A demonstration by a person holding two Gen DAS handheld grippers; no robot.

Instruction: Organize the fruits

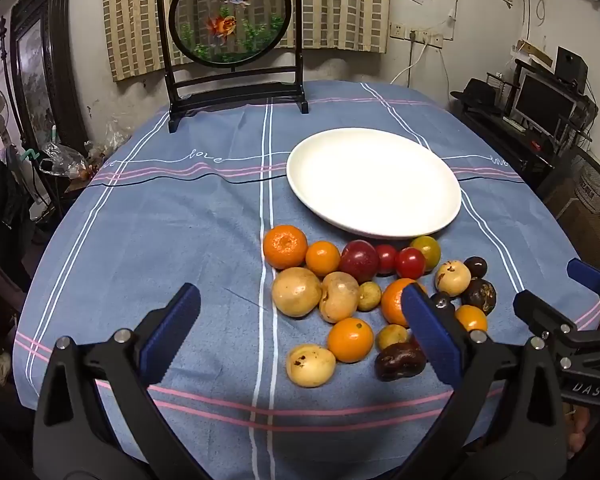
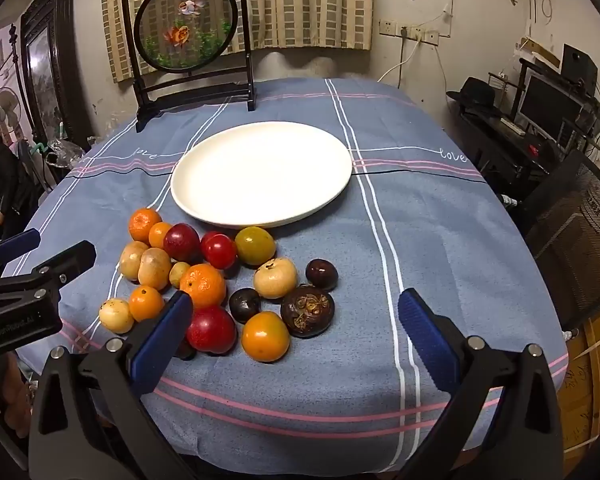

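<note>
In the left wrist view, the right finger of the left hand-held gripper [image 1: 300,326] covers part of an orange fruit [image 1: 394,300] and a dark fruit [image 1: 400,362]. The near edge of the surface [image 1: 180,240] is cut off below.

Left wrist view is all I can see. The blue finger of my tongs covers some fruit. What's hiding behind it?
Observer: A tangerine. The right wrist view shows it whole and uncovered.
Operator: Anything else back there?
Observer: A small dark round fruit, lying just right of the tangerine in that view.
Operator: Are the other tongs holding something?
Observer: No. The right tongs are wide open and grip nothing.
</note>
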